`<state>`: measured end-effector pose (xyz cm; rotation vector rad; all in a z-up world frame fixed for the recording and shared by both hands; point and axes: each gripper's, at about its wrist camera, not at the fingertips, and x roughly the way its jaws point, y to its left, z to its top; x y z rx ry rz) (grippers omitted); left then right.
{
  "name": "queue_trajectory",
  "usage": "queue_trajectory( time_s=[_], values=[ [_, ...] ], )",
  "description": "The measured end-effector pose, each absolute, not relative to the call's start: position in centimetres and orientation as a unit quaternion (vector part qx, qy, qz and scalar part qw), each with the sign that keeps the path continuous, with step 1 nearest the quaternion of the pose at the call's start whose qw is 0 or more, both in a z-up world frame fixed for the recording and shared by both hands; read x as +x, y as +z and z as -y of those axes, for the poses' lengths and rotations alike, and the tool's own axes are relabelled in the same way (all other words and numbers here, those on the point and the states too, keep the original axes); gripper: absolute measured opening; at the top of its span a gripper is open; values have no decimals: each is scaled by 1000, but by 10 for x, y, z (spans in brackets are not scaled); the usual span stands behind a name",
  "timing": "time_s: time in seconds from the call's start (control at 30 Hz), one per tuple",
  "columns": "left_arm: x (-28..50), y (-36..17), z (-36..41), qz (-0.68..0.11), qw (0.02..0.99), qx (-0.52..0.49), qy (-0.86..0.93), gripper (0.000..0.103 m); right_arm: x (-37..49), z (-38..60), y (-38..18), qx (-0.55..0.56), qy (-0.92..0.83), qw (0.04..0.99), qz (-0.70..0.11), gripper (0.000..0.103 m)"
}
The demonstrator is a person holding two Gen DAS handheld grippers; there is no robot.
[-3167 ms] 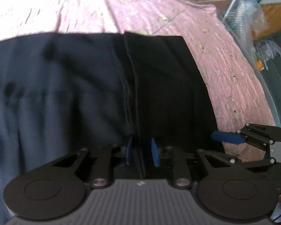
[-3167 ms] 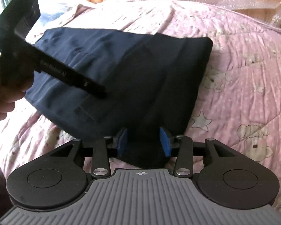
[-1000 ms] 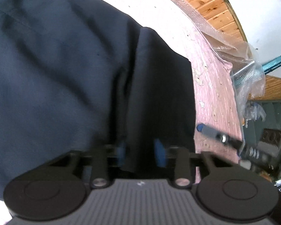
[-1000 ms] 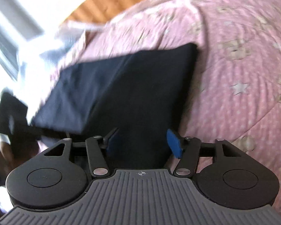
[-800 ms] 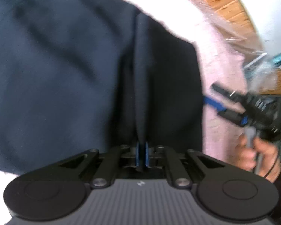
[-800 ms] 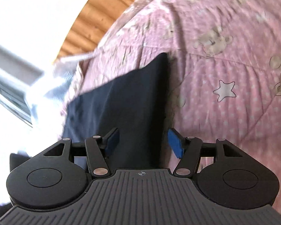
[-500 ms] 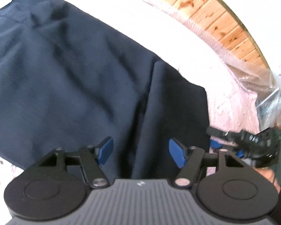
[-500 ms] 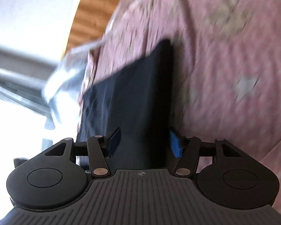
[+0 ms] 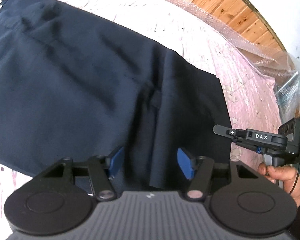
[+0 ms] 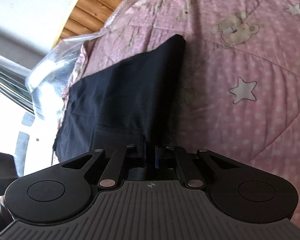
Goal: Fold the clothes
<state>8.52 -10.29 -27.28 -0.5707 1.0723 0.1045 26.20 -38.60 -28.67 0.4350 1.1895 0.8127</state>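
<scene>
Pink quilt (image 10: 240,120) printed with bears and stars covers a bed set against wooden panelling (image 9: 236,14). Right gripper (image 10: 150,156) has its jaws drawn together on the near edge of the dark garment (image 9: 80,84), probably to anchor or lift that end. Left gripper (image 9: 150,162) stands wide open, its blue pads either side of a lengthwise ridge in the cloth, holding nothing. Beyond, the garment lies spread long across the quilt, one panel lapped over another.
</scene>
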Motion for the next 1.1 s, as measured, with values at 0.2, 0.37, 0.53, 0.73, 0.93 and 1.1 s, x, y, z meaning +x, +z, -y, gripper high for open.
queue_trajectory(
  time_s=[0.2, 0.37, 0.53, 0.73, 0.93, 1.1],
  values=[
    [58, -257, 68, -495, 827, -254, 78, 62, 234, 383, -237, 109, 329, 821, -454, 39],
    [3, -267, -42, -468, 805, -327, 163, 63, 203, 338, -240, 18, 383, 801, -461, 38],
    [-79, -268, -177, -381, 771, -424, 284, 68, 185, 295, -234, -26, 355, 815, -457, 42],
    [-153, -319, -276, -218, 688, -616, 316, 75, 174, 216, -196, -39, 333, 826, -453, 56],
    [-134, -332, -295, -174, 711, -631, 257, 95, 160, 57, -194, -49, 422, 783, -455, 64],
    [-113, -331, -308, -203, 732, -611, 224, 18, 164, -63, -214, -58, 479, 743, -463, 59]
  ],
)
